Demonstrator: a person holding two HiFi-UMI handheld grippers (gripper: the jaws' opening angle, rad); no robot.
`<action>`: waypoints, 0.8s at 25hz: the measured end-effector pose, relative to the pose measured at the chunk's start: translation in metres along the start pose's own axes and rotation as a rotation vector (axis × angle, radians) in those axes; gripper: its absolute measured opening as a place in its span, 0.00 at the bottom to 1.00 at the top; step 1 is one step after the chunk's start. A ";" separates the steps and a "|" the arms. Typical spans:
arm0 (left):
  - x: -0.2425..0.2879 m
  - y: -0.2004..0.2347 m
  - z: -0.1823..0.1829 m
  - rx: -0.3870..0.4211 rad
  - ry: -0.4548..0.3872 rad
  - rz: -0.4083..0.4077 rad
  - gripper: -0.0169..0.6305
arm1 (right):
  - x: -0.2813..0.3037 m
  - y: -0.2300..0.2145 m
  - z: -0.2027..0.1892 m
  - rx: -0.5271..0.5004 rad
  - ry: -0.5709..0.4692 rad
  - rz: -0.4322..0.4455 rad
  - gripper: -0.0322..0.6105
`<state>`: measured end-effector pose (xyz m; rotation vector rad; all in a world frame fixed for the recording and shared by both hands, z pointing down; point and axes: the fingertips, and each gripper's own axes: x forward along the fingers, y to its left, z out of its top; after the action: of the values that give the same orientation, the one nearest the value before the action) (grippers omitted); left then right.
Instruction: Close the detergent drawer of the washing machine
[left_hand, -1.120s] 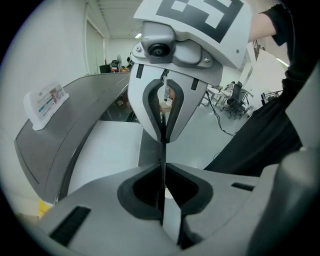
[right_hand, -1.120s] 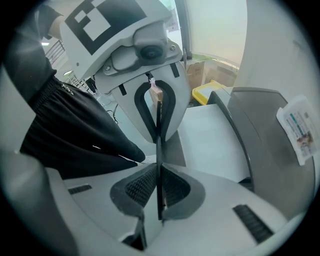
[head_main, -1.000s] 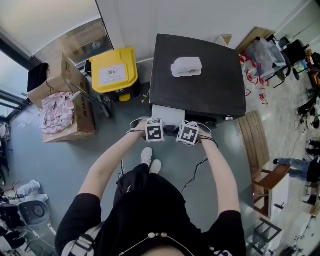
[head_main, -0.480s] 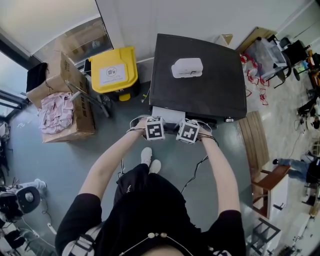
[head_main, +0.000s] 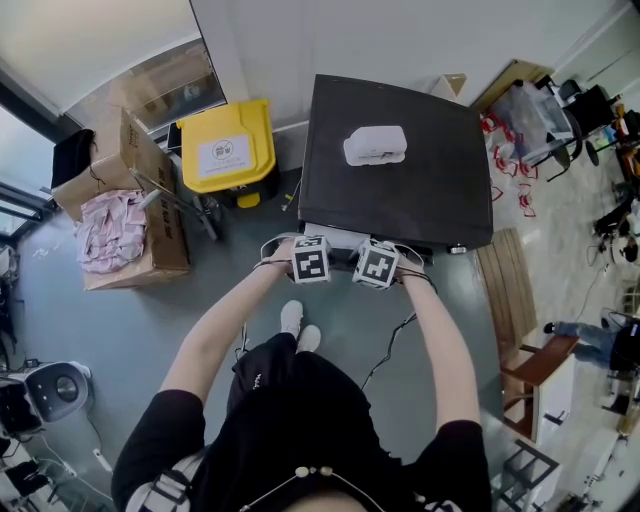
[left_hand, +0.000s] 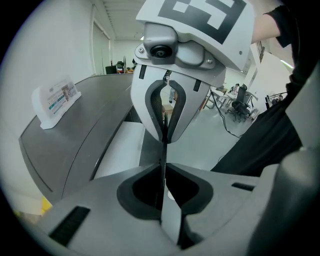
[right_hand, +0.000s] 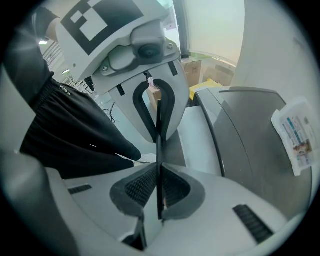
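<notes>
Head view: a dark grey, flat-topped washing machine (head_main: 395, 160) stands against the white wall. Its white plastic detergent drawer (head_main: 340, 237) juts a short way out of the front at the left corner. The left tool (head_main: 312, 252) and right tool (head_main: 376, 258) sit side by side at the drawer's front edge, their marker cubes almost touching; contact with the drawer is hidden beneath them. Left gripper view and right gripper view each show the jaws pressed together with nothing between them. A white rectangular packet (head_main: 375, 145) lies on the machine's top. A yellow-lidded bin (head_main: 228, 148) stands just beside the machine, near a brown cardboard box (head_main: 130, 200) holding pink cloth.
</notes>
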<state>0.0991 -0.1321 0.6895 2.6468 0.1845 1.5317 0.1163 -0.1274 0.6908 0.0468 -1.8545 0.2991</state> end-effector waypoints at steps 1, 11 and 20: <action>0.000 0.001 -0.002 -0.006 0.007 -0.002 0.08 | 0.000 -0.001 0.001 -0.001 -0.002 -0.001 0.10; 0.002 0.013 -0.005 -0.032 0.039 0.006 0.08 | -0.003 -0.016 0.004 -0.032 0.023 -0.046 0.10; -0.002 0.021 -0.005 0.006 0.042 0.032 0.09 | -0.006 -0.025 0.011 -0.053 0.027 -0.095 0.11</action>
<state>0.0948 -0.1532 0.6931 2.6367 0.1499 1.5995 0.1124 -0.1544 0.6868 0.0932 -1.8264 0.1835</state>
